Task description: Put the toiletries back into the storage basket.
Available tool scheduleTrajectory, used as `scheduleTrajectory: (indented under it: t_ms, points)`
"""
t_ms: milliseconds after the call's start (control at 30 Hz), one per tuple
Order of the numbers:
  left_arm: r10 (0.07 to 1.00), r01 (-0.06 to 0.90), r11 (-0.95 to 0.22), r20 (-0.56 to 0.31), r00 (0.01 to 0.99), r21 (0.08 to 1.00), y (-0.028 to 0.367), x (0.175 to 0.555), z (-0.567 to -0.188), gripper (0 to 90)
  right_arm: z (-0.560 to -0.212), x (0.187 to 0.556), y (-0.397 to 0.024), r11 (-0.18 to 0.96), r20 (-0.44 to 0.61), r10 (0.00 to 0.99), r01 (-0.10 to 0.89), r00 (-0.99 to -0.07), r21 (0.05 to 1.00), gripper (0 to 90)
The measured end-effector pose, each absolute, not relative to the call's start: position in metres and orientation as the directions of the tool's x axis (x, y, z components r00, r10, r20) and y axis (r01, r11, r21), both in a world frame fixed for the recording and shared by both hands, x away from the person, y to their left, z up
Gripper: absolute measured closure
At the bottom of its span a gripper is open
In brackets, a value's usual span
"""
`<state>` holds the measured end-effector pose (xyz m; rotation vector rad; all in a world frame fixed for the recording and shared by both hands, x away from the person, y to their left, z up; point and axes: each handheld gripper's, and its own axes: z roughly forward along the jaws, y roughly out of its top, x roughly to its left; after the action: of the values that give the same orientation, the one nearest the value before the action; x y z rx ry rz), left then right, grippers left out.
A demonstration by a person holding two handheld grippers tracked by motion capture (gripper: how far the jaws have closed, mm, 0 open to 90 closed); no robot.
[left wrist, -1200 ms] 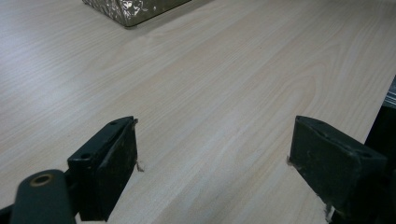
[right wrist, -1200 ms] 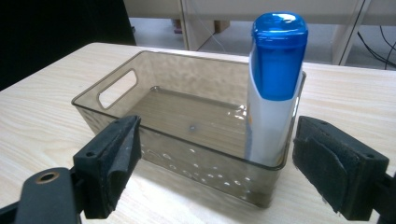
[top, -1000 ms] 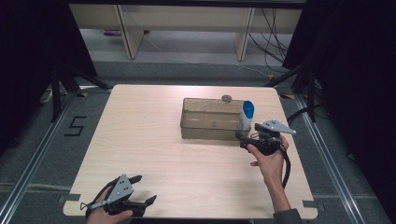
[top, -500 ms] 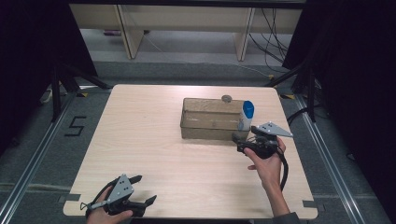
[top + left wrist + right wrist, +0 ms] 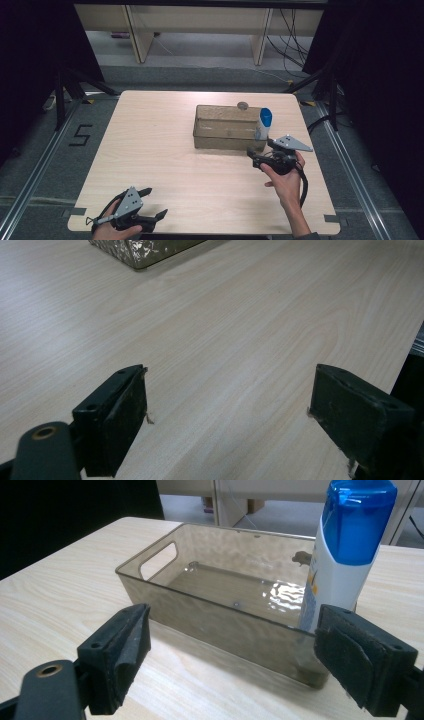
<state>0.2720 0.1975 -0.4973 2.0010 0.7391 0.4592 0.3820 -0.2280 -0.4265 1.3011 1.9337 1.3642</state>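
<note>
A translucent brown bin (image 5: 225, 131) sits right of the table's middle. A white bottle with a blue cap (image 5: 263, 123) stands upright at the bin's right end, apparently inside it. My right gripper (image 5: 254, 158) hovers just in front of the bin's near right corner, open and holding nothing. In the right gripper view its jaws (image 5: 232, 625) frame the bin (image 5: 215, 615), and the bottle (image 5: 345, 555) rises above the right jaw. My left gripper (image 5: 153, 203) rests open at the table's near left edge. Its jaws (image 5: 230, 390) span bare wood.
A small round grey object (image 5: 242, 105) lies on the table just behind the bin. A corner of the bin (image 5: 145, 250) shows at the top of the left gripper view. Shelving legs and cables stand on the floor beyond the table (image 5: 150, 150).
My right gripper has drawn back a little from the bottle, toward the near edge and slightly left. The bottle, the bin and the left gripper have stayed put.
</note>
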Motion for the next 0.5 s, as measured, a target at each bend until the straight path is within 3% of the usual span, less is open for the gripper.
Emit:
scheduleTrajectory:
  t_ms: [200,433,500]
  points:
    - [0.659,0.315,-0.390,0.023,0.752,0.865,0.198,0.272,-0.497,14.6,-0.429,0.380,-0.231,0.118,0.105,0.867,0.407,-0.487,0.906,16.0]
    - [0.663,0.314,-0.386,0.025,0.748,0.867,0.198,0.273,-0.497,14.6,-0.431,0.373,-0.228,0.084,0.154,0.862,0.437,-0.483,0.896,16.0]
    - [0.658,0.315,-0.390,0.023,0.752,0.865,0.198,0.272,-0.497,14.6,-0.433,0.373,-0.230,0.115,0.117,0.861,0.415,-0.494,0.902,16.1]
